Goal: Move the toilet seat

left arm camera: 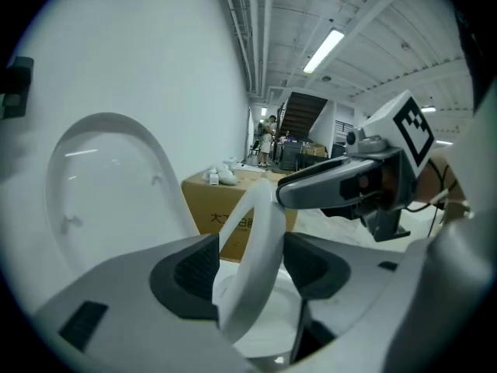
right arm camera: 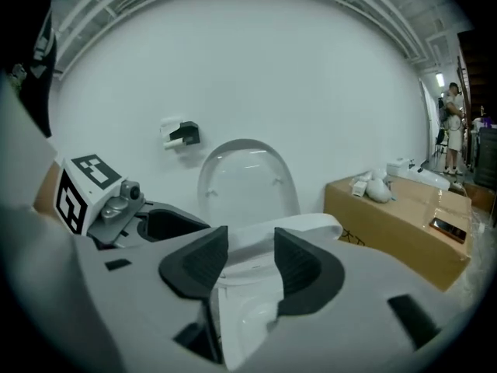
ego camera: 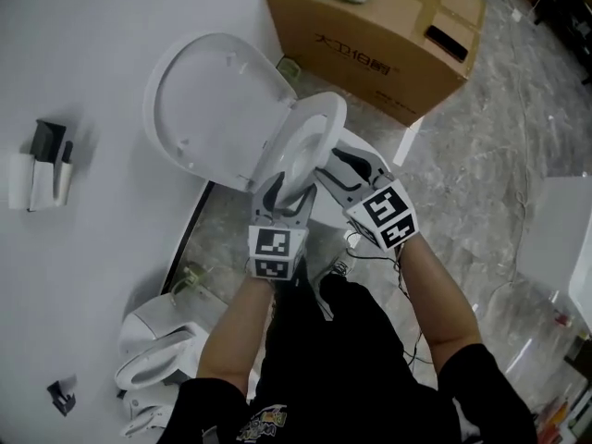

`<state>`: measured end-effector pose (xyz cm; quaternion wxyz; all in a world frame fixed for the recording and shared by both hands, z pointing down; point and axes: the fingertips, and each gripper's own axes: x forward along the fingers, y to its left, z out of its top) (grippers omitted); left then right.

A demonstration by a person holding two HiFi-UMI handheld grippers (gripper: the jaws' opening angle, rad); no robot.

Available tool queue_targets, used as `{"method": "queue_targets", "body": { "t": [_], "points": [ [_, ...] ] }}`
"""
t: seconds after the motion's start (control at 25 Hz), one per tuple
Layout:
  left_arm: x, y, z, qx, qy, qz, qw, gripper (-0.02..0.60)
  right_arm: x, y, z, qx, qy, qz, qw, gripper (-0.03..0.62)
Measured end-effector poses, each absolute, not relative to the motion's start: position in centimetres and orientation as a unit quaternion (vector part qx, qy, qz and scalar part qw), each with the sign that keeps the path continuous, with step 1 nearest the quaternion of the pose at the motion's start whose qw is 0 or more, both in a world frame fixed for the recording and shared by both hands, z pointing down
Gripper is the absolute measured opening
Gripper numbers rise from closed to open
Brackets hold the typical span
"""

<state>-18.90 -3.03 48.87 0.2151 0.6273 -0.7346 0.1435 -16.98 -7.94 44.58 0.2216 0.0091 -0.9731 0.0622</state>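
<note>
**Seat half up, both tongs on the front rim**

Status: the seat (ego camera: 310, 141) sits at the centre of the head view, tilted up on edge. The raised lid (ego camera: 208, 104) is behind it at upper left, leaning on the wall (ego camera: 83, 44). The box (ego camera: 370, 35) at the top of the frame is well apart from it.

Left tongs (ego camera: 282, 200): clenched on the seat. In the left gripper view the white ring runs straight through the gap with a pad on each face.

Right tongs (ego camera: 335, 166): also clamped on the seat, further right along the same rim. In the right gripper view white plastic fills the space between the pads.

Handling, as we judge it:
- It's a stiff moulded ring. It won't flex, so both tongs have to follow the same arc about the back edge.
- It's light, and a moderate squeeze should carry it.
- The surface is glossy and smooth, so it's likely slippery. We want pads flat on the top and bottom faces, not on the rounded edge.
- The best hold is the front rim, one grip on either side of centre, which is where we are now.
- If it slips it could slam down, and twisting would load the pivot.
</note>
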Motion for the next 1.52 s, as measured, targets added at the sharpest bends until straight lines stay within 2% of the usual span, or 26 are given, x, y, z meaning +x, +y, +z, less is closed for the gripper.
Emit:
{"method": "queue_targets", "body": {
  "t": [0.6, 0.96, 1.52],
  "points": [
    [-29.9, -1.3, 44.3, 0.603, -0.764, 0.17, 0.156, 0.215, -28.8, -6.1, 40.8, 0.0, -0.977, 0.052, 0.208, 0.193],
    [-36.3, 0.5, 42.0, 0.589, -0.782, 0.149, 0.139, 0.192, -36.4, -5.1, 39.6, -0.022, -0.977, 0.05, 0.206, 0.195],
    [-38.6, 2.5, 40.6, 0.61, -0.77, 0.125, 0.138, 0.184, -43.7, -3.9, 39.8, -0.052, -0.975, 0.042, 0.21, 0.193]
  ]
}}
